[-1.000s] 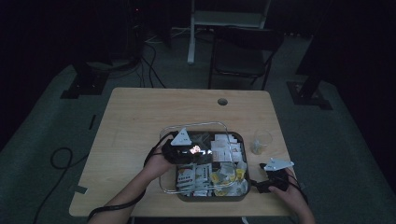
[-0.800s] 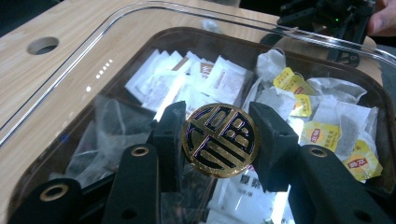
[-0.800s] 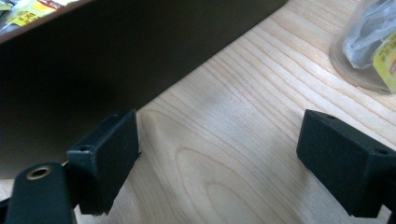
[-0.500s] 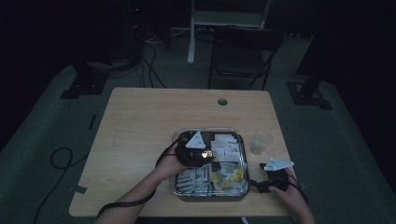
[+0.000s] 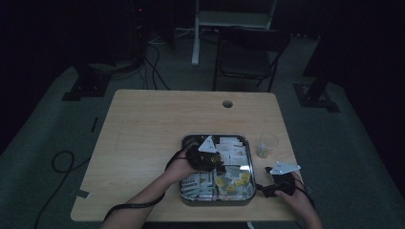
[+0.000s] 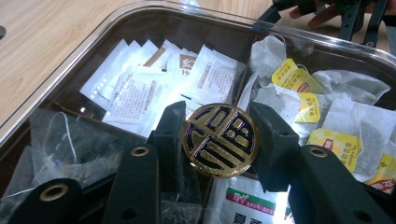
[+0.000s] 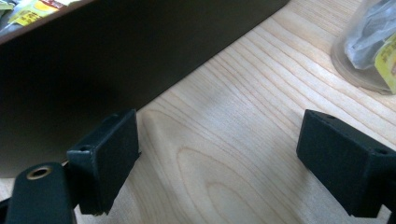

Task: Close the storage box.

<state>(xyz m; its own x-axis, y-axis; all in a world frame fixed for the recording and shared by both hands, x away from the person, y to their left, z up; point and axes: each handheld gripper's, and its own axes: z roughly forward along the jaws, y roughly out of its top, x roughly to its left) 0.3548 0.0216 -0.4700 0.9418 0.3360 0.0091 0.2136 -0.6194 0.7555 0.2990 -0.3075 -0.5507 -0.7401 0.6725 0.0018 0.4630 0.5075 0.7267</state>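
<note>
**Gold-and-black round packet pinched edgewise over the tray**

Wooden table (image 5: 153, 124), bearing a clear-walled tray (image 6: 84, 56) of sachets and tea bags (image 6: 299, 79). Left gripper (image 6: 218, 135) clenched on the round packet (image 6: 219, 139), held over the tray's middle. Right gripper (image 7: 219, 158) released, jaws wide over bare wood beside the tray. Likely light, stiff-faced, glossy and slippery; best gripped across opposite rims, as now.

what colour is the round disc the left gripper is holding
Gold with a dark blue pattern on the disc, clearest in the left gripper view.
</note>
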